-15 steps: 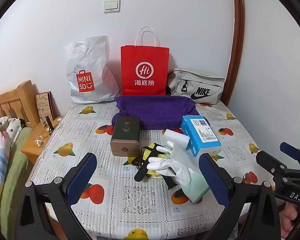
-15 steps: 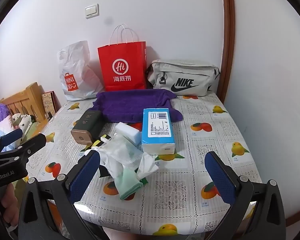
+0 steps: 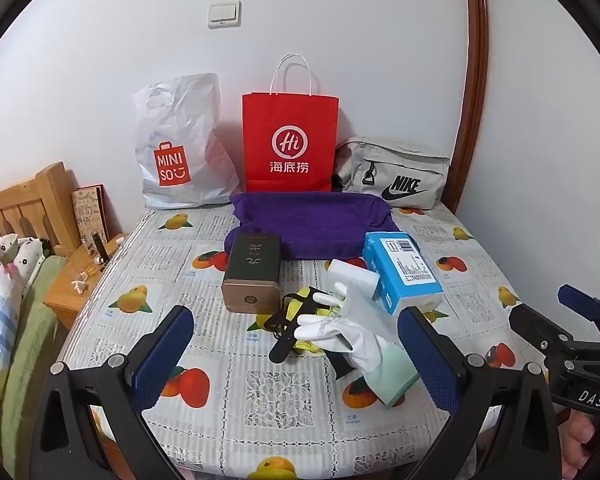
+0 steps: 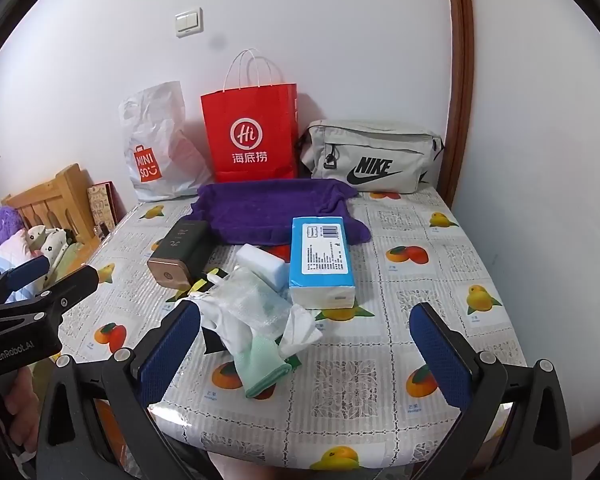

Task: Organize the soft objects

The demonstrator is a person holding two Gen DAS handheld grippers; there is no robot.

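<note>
Progress: nothing sorted yet | you held left gripper (image 3: 296,354) and right gripper (image 4: 306,346) wide, empty | glove (image 3: 352,340), tissues (image 4: 323,258), towel (image 3: 312,220) lay mid-frame untouched.

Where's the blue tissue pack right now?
In both wrist views the blue plastic-wrapped tissue pack lies mid-table, just front-right of the purple towel, with the white sponge block at its left.
</note>
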